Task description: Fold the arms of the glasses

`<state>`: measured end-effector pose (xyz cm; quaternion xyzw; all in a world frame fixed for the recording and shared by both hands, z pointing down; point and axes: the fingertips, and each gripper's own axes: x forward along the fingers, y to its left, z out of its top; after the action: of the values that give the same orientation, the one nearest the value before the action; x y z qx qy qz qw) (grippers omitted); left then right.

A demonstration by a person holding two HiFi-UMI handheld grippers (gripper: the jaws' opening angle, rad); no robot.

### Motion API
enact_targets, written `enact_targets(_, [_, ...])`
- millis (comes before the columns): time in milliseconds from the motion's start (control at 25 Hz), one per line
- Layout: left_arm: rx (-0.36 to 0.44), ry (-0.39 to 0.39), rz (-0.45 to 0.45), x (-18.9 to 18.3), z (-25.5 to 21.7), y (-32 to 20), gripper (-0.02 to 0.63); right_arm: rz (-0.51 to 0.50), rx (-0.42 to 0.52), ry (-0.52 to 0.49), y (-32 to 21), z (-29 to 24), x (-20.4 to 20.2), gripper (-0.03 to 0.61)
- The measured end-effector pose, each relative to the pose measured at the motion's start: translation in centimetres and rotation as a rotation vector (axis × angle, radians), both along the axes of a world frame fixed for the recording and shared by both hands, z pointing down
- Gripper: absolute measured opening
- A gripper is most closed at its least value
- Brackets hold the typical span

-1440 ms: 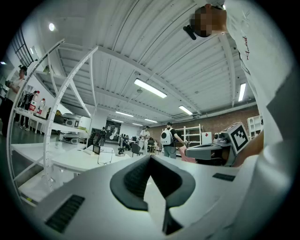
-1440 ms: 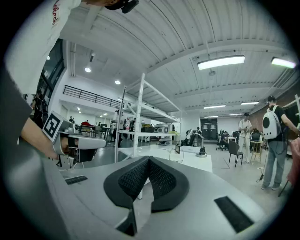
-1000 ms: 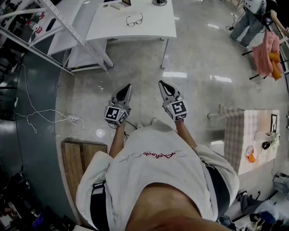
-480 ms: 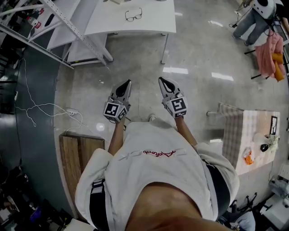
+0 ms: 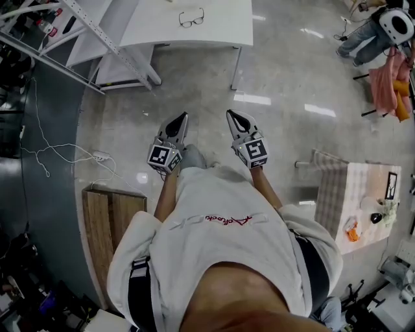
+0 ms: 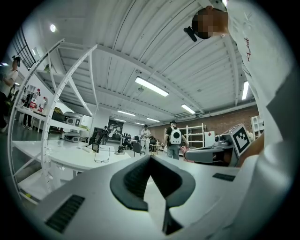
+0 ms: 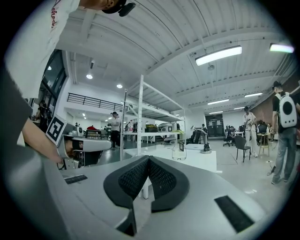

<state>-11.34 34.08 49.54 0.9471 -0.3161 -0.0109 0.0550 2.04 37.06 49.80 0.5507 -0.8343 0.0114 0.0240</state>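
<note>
The black-framed glasses (image 5: 191,19) lie with arms spread on a white table (image 5: 220,32) far ahead across the floor. They show small in the left gripper view (image 6: 101,156) and in the right gripper view (image 7: 178,153). My left gripper (image 5: 183,117) and right gripper (image 5: 231,114) are held side by side in front of the person's chest, pointing level toward the table, well short of it. Both are shut with nothing between the pads. The left gripper's tips (image 6: 150,157) and the right gripper's tips (image 7: 148,158) meet in their own views.
A white metal shelving frame (image 5: 104,39) stands left of the table. A wooden bench (image 5: 110,220) and a white cable (image 5: 65,152) lie on the floor at the left. A checked-cloth table (image 5: 363,194) is at the right, a person (image 5: 376,32) at the far right.
The table and glasses have slid a little higher in the head view. A grey-clad leg has swung forward beside the left gripper. Both grippers stay shut and side by side.
</note>
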Motion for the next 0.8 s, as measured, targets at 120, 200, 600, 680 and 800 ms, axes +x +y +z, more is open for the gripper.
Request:
enact_targets(120, [0.006, 0.0, 0.0, 0.4, 0.0, -0.7, 0.015, -0.007, -0.004, 0.0, -0.8, 0.2, 0.2, 0.032])
enact_targets(200, [0.01, -0.002, 0.001, 0.6, 0.0, -1.3, 0.015, -0.008, -0.002, 0.002, -1.4, 0.2, 0.4, 0.032])
enact_targets(600, [0.0, 0.01, -0.007, 1.0, 0.8, -5.5, 0.015, -0.018, -0.008, 0.007, -5.4, 1.0, 0.6, 0.032])
enact_targets(680, [-0.001, 0.011, -0.007, 1.1, 1.0, -6.6, 0.015, -0.021, -0.006, 0.012, -6.6, 1.1, 0.6, 0.032])
enact_targets(800, [-0.001, 0.017, -0.005, 1.5, 1.0, -8.6, 0.015, -0.026, -0.013, 0.021, -8.6, 1.2, 0.7, 0.032])
